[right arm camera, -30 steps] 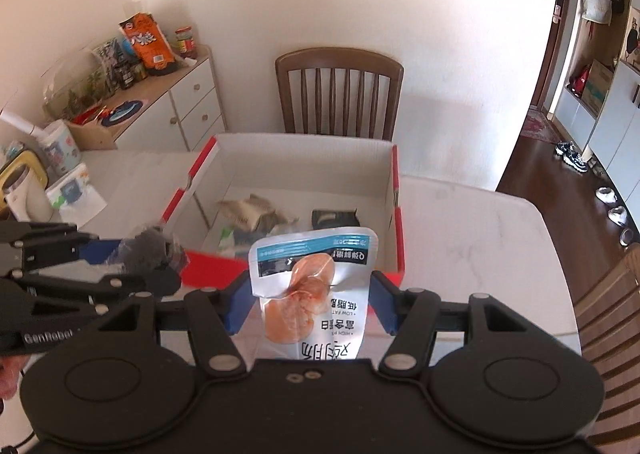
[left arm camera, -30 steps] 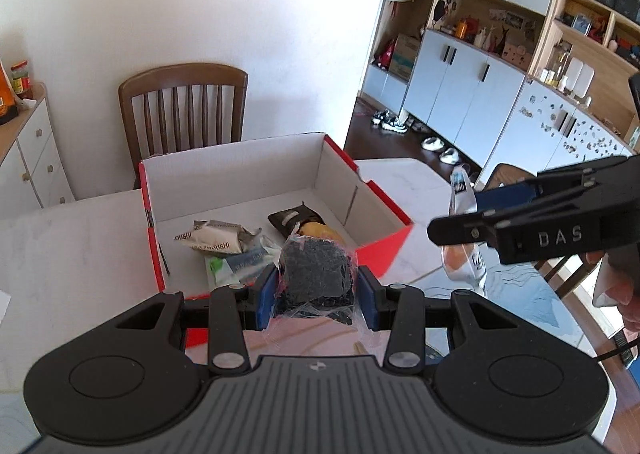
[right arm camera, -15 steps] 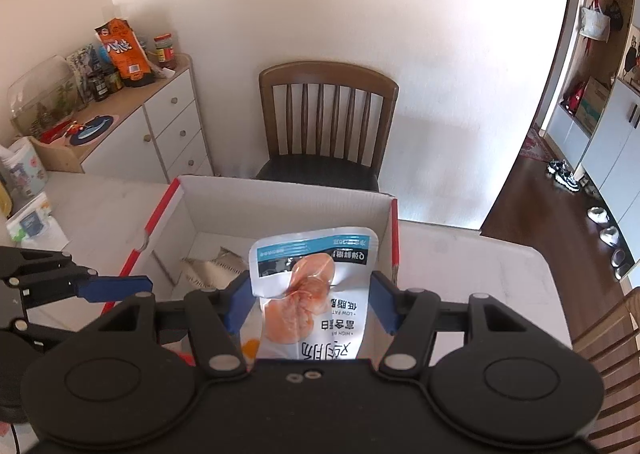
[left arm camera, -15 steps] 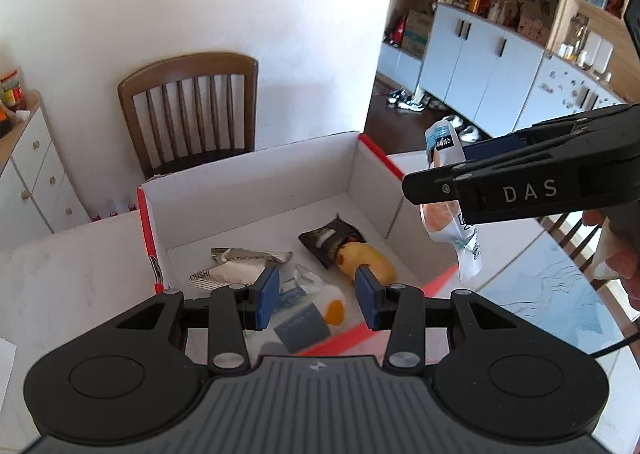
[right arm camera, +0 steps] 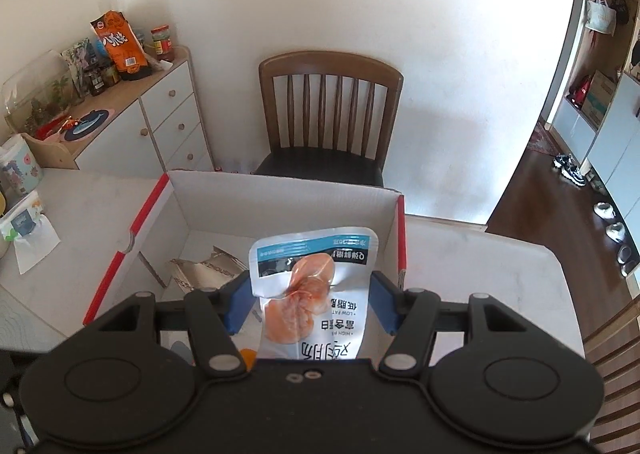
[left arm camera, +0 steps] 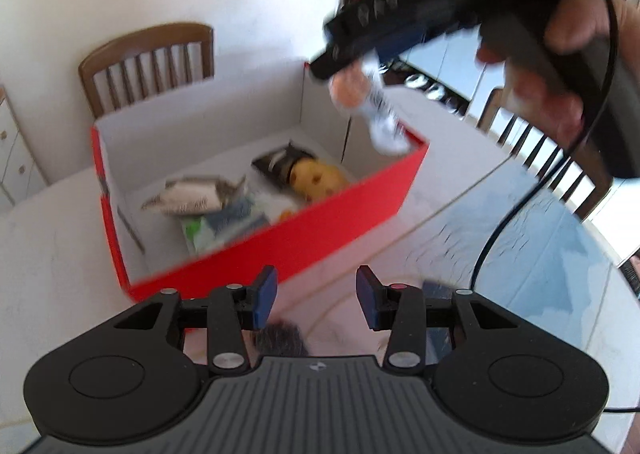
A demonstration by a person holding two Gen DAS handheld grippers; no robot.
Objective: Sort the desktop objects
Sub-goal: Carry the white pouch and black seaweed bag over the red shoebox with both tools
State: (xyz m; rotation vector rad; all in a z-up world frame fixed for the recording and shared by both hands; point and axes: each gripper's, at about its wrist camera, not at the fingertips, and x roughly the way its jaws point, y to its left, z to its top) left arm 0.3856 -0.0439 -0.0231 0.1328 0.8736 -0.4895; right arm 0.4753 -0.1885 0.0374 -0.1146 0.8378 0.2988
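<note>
Right gripper (right arm camera: 310, 304): clamps chicken-breast pouch (right arm camera: 314, 288) above red cardboard box (right arm camera: 280, 200) ahead, release low inside; left gripper (left arm camera: 316, 296): agape, empty.

White marble-look table (right arm camera: 472, 266) with a red cardboard box (left arm camera: 280, 238) sitting open on it, white inside. Over on the left edge there's a tissue pack (right arm camera: 22, 224), and a dark fuzzy thing (left arm camera: 280, 338) lies on the tabletop just beside the box's front wall.

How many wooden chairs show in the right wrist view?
2: one chair behind the box, against the wall; part of a second at the frame's right edge. Others may be out of frame.
</note>
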